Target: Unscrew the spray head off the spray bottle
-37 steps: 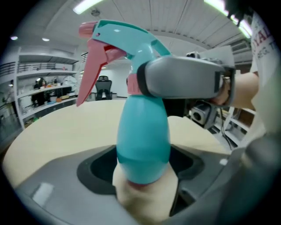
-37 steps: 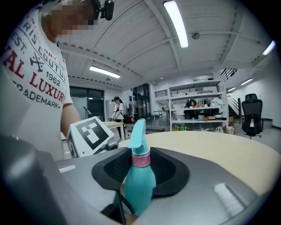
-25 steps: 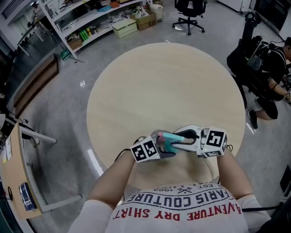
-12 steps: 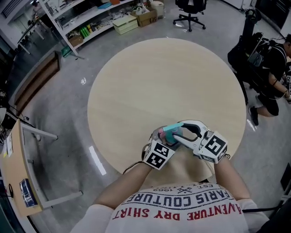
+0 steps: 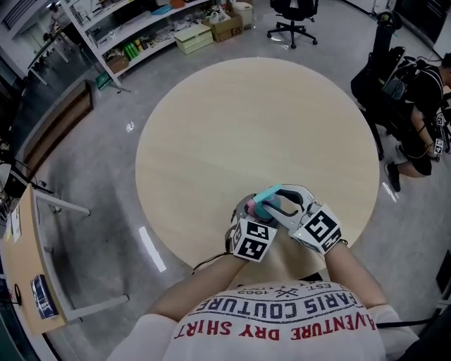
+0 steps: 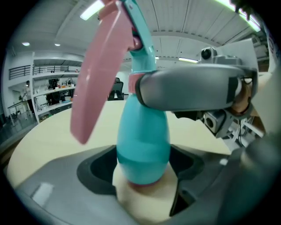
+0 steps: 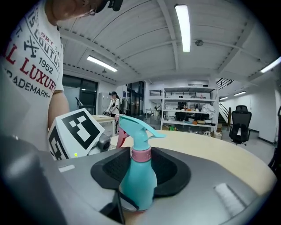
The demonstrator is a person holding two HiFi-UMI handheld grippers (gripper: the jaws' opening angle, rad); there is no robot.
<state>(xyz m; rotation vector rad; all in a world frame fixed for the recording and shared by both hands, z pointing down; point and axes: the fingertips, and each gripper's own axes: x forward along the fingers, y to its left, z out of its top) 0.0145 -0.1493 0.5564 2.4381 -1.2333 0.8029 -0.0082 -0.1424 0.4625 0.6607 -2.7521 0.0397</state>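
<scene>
both marker cubes have swung in toward each other since a second ago, and the spray bottle (image 5: 266, 199) has shifted a little toward 12 o'clock.

head view: the bottle is held over the round table (image 5: 254, 127) at its 6 o'clock edge, close to the person. the left gripper (image 5: 250, 211) reaches it from 7 o'clock and the right gripper (image 5: 278, 208) from 4 o'clock. an office chair (image 5: 292, 21) stands at 12 o'clock beyond the table, and a seated person (image 5: 423, 106) is at 2 o'clock.

left gripper view: the left gripper (image 6: 142, 189) is clamped on the teal bottle's (image 6: 142, 140) lower body, with a dark pad on either side of it. the spray head (image 6: 140, 39) points to 12 o'clock and its pink trigger (image 6: 99, 74) hangs toward 8 o'clock. the right gripper (image 6: 189, 88) comes in from 3 o'clock, one grey jaw lying against the pink collar (image 6: 132, 83).

right gripper view: the right gripper (image 7: 136, 169) stands about half open and its jaws have just been closing. they grip the spray head (image 7: 136, 127) at its collar (image 7: 141, 154). the left gripper's marker cube (image 7: 77, 129) sits at 9 o'clock of the bottle (image 7: 137, 184).
</scene>
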